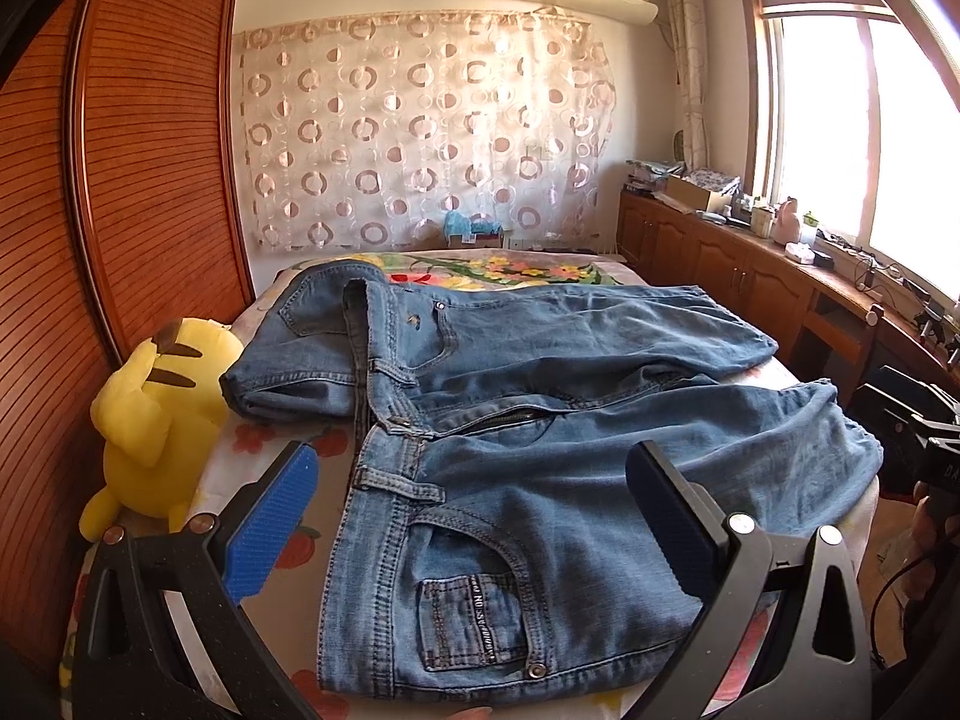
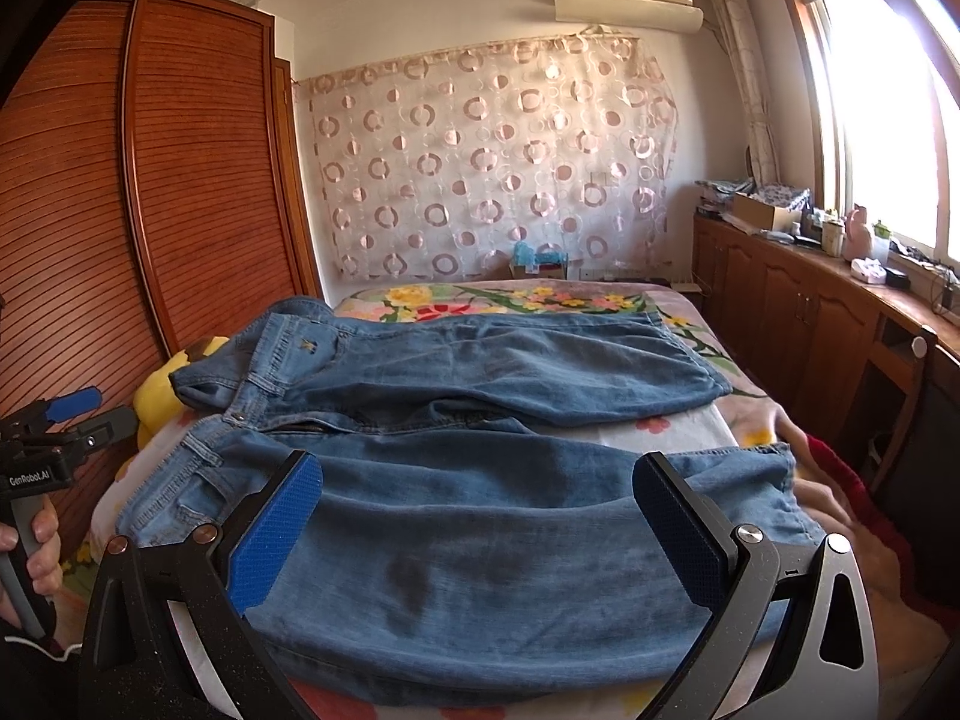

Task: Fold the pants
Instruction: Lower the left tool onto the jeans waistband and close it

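Sunlit bed [image 1: 264,546] carries jeans [image 1: 540,480] spread flat; left hand-held gripper [image 1: 474,480] and right hand-held gripper [image 2: 480,486] hover over the jeans, both spread wide, empty.

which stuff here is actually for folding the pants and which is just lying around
For the job:
jeans, spread flat on the bed
left gripper, open
right gripper, open

Just lying about:
yellow plush toy
clutter on the window counter
blue item by the curtain

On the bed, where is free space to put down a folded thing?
Free: the flowered bedspread beyond the far leg of the blue denim jeans, toward the circle-patterned curtain. Crowded: the left edge, where the yellow plush toy sits beside the waistband.
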{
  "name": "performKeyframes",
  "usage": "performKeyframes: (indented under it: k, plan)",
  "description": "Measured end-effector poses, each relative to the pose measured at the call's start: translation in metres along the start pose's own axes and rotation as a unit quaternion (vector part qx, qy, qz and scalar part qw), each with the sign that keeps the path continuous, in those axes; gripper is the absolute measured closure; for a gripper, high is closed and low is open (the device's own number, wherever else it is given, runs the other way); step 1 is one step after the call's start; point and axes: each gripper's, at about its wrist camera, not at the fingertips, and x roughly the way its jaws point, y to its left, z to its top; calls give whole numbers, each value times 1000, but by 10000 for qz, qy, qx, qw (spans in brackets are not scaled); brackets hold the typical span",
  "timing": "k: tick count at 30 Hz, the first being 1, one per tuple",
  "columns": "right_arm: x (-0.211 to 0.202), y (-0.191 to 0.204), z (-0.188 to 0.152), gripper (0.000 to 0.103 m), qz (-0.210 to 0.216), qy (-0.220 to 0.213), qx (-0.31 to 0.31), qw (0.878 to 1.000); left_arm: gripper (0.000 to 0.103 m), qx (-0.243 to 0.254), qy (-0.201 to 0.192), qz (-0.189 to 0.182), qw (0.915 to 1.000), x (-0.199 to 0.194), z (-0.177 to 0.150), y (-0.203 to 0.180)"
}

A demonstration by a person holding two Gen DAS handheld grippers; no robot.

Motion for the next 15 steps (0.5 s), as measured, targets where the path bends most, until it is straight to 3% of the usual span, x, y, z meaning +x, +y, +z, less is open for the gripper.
performKeyframes:
  k: [15]
  plan:
    - [15,-1,-4,0,-91,503,-83,9987,0,-117,355,112,9992,22,-25,29]
